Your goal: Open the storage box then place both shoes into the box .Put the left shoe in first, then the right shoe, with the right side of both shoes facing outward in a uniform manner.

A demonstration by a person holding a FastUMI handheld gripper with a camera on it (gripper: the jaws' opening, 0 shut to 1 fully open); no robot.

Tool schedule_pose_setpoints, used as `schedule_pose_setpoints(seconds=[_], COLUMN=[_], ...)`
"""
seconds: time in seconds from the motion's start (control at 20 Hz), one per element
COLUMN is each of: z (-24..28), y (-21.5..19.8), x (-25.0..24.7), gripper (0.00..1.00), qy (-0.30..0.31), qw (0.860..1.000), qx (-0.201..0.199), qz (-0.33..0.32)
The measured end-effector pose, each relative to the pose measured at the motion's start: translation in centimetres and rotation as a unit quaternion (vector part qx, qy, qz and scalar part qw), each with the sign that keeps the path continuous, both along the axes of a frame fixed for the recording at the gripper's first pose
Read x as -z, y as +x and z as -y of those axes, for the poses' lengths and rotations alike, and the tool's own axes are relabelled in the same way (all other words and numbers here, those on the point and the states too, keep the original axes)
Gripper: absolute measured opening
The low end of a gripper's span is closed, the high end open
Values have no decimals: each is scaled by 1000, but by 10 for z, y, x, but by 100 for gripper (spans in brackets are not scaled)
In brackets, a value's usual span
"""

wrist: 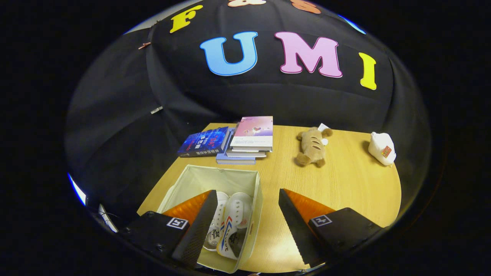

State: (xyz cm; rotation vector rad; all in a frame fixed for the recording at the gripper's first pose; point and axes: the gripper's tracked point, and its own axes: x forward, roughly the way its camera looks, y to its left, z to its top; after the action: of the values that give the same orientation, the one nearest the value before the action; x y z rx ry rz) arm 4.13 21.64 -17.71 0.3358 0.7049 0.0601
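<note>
Fingers of our hand-held gripper [245, 226] spread wide, holding nothing. Between and just below them we see both shoes [230, 222] lying inside the open storage box [215, 174] on the table [337, 184]. We judge placement done; next, pull away.

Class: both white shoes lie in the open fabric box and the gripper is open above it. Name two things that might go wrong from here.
1. The open gripper straddles the near wall of the pale fabric storage box; one finger could snag it.
2. The two white sneakers lie tightly side by side; nudging one may spoil their uniform facing.
</note>
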Motion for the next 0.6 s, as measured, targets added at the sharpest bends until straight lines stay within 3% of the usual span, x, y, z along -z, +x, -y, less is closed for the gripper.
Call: schedule_pose_setpoints(seconds=[0.35,0.6], z=[92,167], y=[-9,-27], x=[-39,-45], gripper=[99,99], qy=[-32,-46], qw=[996,994], qx=[27,47], qz=[76,93])
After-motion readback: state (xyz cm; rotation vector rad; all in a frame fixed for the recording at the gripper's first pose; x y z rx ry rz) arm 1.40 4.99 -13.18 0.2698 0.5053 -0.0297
